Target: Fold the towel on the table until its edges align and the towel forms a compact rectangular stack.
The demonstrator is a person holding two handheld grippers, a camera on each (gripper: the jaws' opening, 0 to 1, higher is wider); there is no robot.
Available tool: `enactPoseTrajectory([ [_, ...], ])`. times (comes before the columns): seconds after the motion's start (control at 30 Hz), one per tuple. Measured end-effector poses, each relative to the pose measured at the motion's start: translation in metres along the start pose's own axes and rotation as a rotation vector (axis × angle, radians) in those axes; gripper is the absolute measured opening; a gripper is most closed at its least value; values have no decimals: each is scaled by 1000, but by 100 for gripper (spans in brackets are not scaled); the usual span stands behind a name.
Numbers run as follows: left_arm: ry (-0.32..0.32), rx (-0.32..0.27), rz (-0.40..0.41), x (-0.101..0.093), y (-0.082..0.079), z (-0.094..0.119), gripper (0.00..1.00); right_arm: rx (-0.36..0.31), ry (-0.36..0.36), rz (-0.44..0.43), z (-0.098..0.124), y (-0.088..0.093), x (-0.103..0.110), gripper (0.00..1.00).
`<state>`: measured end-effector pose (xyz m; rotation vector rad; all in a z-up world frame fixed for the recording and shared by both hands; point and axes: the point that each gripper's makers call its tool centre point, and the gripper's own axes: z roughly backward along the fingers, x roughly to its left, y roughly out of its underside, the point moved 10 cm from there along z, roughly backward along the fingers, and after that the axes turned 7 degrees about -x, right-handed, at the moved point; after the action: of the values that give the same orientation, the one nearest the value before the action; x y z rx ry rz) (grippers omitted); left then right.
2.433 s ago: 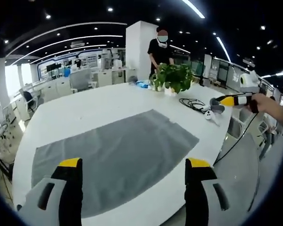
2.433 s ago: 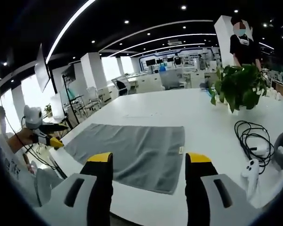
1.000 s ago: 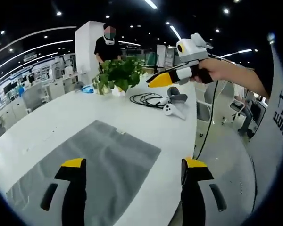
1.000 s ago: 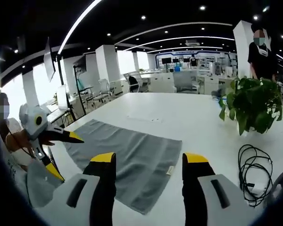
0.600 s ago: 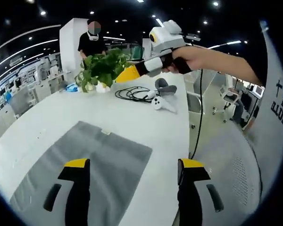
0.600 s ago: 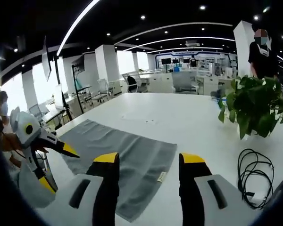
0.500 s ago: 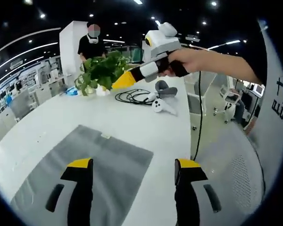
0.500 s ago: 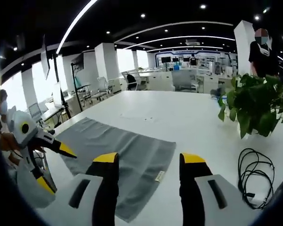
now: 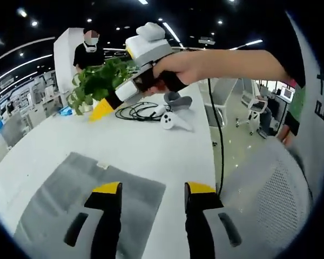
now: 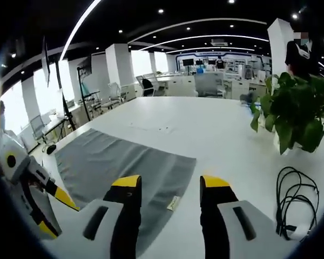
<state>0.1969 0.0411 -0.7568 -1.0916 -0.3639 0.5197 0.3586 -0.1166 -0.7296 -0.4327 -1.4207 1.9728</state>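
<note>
The towel (image 9: pixel 75 199) lies flat and unfolded on the white table (image 9: pixel 151 140), a single grey layer with its small label (image 10: pixel 173 203) at the near short edge. Over the last couple of seconds it has not moved. Both views have swung toward that labelled end, and each pair of tongs has narrowed its gap somewhat while coming lower and closer to the cloth. I judge this to be the approach to a first grasp, with no fold yet begun.

In the left gripper view the left tongs (image 9: pixel 151 190) are spread with nothing between them. One yellow tip sits over the towel's near corner and the other over bare table just beside its edge. In the right gripper view the right tongs (image 10: pixel 169 183) are likewise parted and empty, straddling the labelled edge: one tip over the grey cloth, the other over the table beside it.

The right tongs also show in the left gripper view (image 9: pixel 103 109), held in a hand (image 9: pixel 175 67) above the table beyond the towel's far corner. Farther from the towel are a potted plant (image 10: pixel 299 110), a coiled black cable (image 10: pixel 294 199) and a white controller (image 9: pixel 171 120).
</note>
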Motion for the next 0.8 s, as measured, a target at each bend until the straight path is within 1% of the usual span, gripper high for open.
enactPoseTrajectory([
  [0.03,8,4,1,0,0,-3,47,8,0,2,-3,1,-2,42],
  [0.07,25,20,-3,0,2,-8,47,12,0,2,-6,2,-4,42],
  [0.13,31,36,-22,0,5,-14,47,17,2,-8,-11,5,-8,41],
  [0.2,32,35,-30,3,12,-23,45,7,11,-17,-16,7,-10,40],
  [0.23,29,32,-20,4,17,-28,44,0,15,-21,-19,9,-12,39],
  [0.3,35,51,41,5,28,-37,44,10,25,-29,-26,13,-14,38],
  [0.33,37,50,32,5,31,-41,43,12,27,-27,-29,14,-14,38],
  [0.37,45,63,28,3,30,-43,42,17,29,-26,-32,16,-15,38],
  [0.4,56,83,15,2,33,-46,42,22,33,-28,-36,18,-16,37],
  [0.5,58,125,-8,1,38,-53,40,37,33,-28,-45,22,-20,36],
  [0.57,60,122,-11,1,42,-57,37,34,37,-58,-50,24,-24,34],
  [0.63,64,135,-5,2,47,-62,33,39,54,-87,-58,29,-30,33],
  [0.73,72,143,2,1,52,-69,32,57,62,-86,-67,35,-33,33],
  [0.8,85,144,-3,0,52,-73,31,50,65,-70,-72,37,-34,31],
])
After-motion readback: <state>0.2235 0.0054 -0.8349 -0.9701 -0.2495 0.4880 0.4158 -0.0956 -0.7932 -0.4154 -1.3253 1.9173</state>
